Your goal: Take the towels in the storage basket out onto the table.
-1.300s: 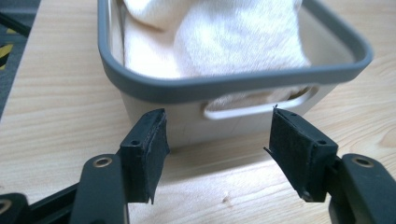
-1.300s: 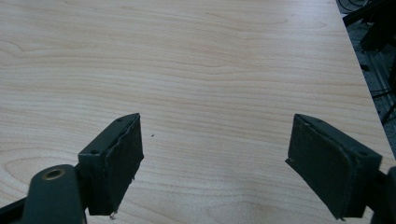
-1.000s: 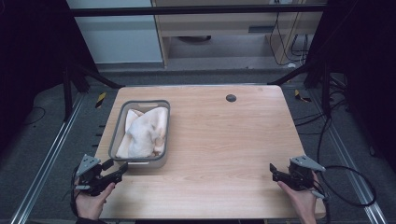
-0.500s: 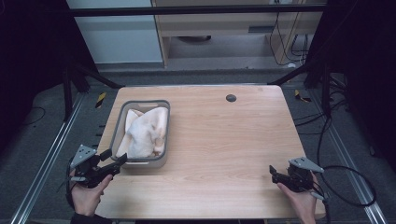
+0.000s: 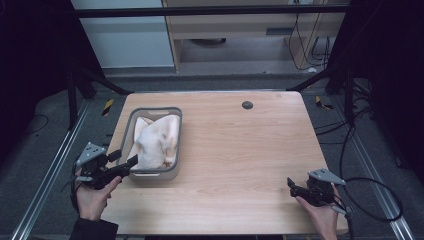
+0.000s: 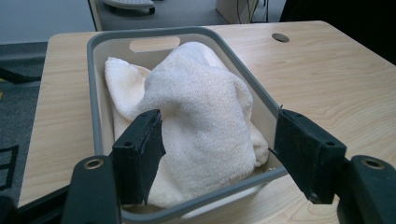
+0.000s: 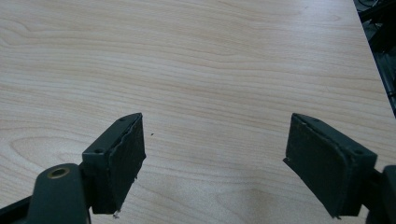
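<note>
Light wood grain covers the tabletop (image 5: 240,165), seen from above with a person's two hands entering from the near edge. At the near left corner, the left hand (image 5: 92,199) holds the left hand-held gripper (image 5: 122,161), black with a grey plate on top. Its jaws are spread wide and reach the near end of a grey tray (image 5: 176,131). In the left gripper view, one jaw sits inside the tray (image 6: 93,93) against the towel (image 6: 196,121), and the other sits outside the tray's wall, so the jaws straddle the tray's near corner without pinching it.

At the near right corner, the right hand (image 5: 320,217) holds the right hand-held gripper (image 5: 291,186), well apart from the tray, with a black cable looping off to the right. In the right gripper view its jaws are spread wide over bare tabletop (image 7: 210,70), holding nothing.

Just beyond the left hand-held gripper, the tray lies lengthwise along the tabletop's left side. A cream towel (image 5: 155,142) is bunched loosely inside it, heaped above the rim.

Farther back, near the far edge, is a small dark round hole (image 5: 247,105) in the wood. Beyond the tabletop are a grey floor, dark frame posts, and pale cabinets.
</note>
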`<state>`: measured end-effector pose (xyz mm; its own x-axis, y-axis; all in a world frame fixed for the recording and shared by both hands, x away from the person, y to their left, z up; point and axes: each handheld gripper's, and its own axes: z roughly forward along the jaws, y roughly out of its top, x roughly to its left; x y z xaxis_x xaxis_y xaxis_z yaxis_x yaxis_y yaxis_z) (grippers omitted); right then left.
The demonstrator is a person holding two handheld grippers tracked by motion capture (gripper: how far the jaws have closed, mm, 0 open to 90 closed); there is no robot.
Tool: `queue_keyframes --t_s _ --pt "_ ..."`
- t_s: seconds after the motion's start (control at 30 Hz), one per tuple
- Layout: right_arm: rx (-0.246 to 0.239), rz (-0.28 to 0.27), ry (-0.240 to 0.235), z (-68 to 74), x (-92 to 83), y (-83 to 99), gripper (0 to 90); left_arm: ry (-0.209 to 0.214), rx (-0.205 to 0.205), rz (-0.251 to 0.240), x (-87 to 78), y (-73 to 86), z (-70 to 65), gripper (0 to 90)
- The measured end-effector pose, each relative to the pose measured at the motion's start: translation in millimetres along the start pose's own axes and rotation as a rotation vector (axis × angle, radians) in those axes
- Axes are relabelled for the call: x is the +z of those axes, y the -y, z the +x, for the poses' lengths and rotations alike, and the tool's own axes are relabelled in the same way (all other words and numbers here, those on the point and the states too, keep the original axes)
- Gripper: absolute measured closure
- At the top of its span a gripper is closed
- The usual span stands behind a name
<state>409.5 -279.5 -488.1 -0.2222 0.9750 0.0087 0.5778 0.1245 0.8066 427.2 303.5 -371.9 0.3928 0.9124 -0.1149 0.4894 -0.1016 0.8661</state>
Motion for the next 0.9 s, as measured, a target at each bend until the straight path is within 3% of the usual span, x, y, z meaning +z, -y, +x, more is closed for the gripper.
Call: queue_keyframes --t_s 0.37,0.9 --pt "-0.004 0.010 0.003 -0.2 1.6 -0.1 19.4 -0.013 0.026 0.042 11.5 -24.6 -0.8 31.3" --pt "-0.015 0.036 -0.012 0.9 6.1 -0.4 18.1 -0.012 0.078 0.149 38.1 -51.5 -6.3 29.2"
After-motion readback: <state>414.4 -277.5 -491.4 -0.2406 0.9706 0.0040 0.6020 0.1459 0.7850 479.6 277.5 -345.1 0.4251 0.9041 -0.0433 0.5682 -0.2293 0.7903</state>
